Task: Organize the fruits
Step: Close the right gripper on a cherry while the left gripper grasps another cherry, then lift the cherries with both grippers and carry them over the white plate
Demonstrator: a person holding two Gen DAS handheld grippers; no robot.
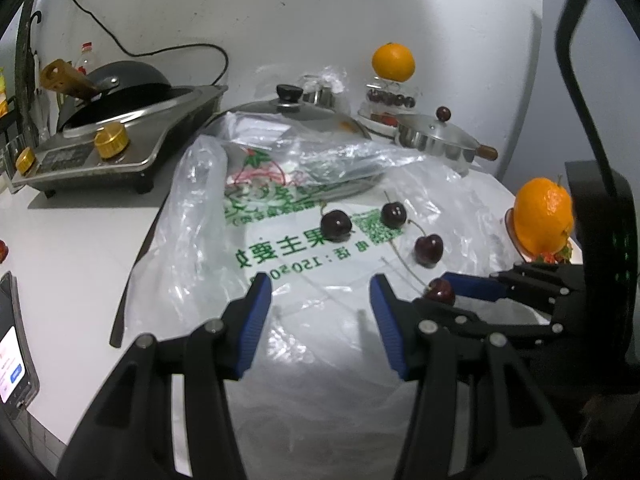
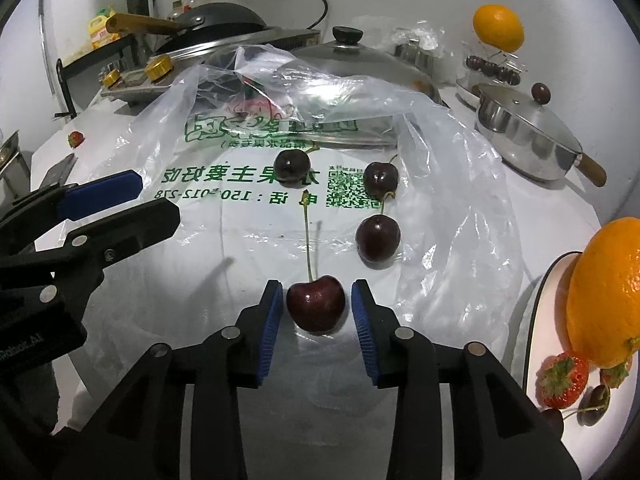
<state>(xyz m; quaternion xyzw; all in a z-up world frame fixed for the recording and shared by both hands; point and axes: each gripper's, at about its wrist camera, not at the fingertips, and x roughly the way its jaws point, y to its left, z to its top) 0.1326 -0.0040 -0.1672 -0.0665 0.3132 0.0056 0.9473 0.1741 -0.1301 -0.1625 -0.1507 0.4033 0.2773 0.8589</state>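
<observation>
Dark cherries point(image 2: 315, 307): four on plastic bag point(image 2: 460, 184), one between open right gripper point(image 2: 316, 300) jaws.

Glossy cherry point(image 2: 315, 307), crinkled plastic bag point(image 2: 440, 184)

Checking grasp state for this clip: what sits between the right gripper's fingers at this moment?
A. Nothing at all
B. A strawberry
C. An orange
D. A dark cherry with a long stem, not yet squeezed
D: in the right wrist view the cherry lies on the plastic bag between the open fingers of the right gripper, a slim gap showing on each side.
</observation>
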